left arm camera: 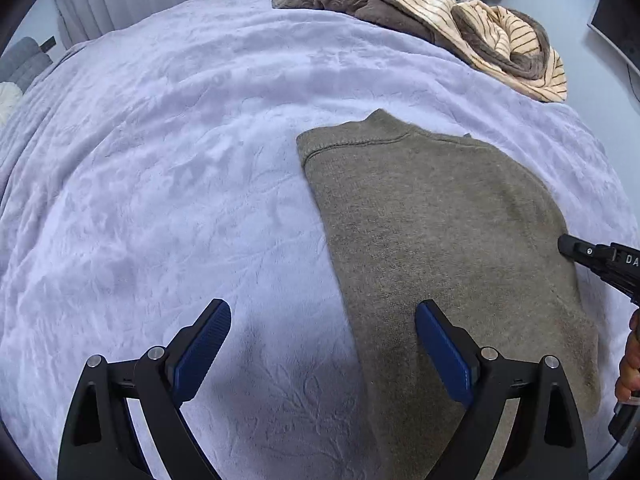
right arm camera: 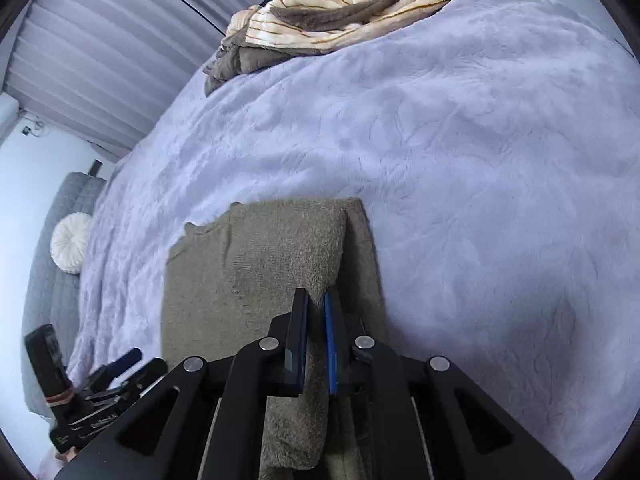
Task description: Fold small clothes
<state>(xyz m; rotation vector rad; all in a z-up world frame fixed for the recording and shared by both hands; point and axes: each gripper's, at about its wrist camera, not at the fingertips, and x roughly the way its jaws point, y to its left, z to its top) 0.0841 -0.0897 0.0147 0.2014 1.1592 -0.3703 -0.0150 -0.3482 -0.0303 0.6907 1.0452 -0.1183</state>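
1 sweater (right arm camera: 276,264) fold pinched by right gripper (right arm camera: 316,300).

White letters "DA", cut off by the picture's edge, stand on the black body of the right gripper (left arm camera: 600,258) in the left wrist view. Nothing else reads clearly.

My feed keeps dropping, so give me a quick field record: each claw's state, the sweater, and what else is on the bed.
left claw: open, above the sweater's near edge, holding nothing
right claw: shut on a fold of the sweater
sweater: olive knit, partly folded, on the blanket
blanket: lavender, covers the bed
pile: striped and brown fabric, far edge
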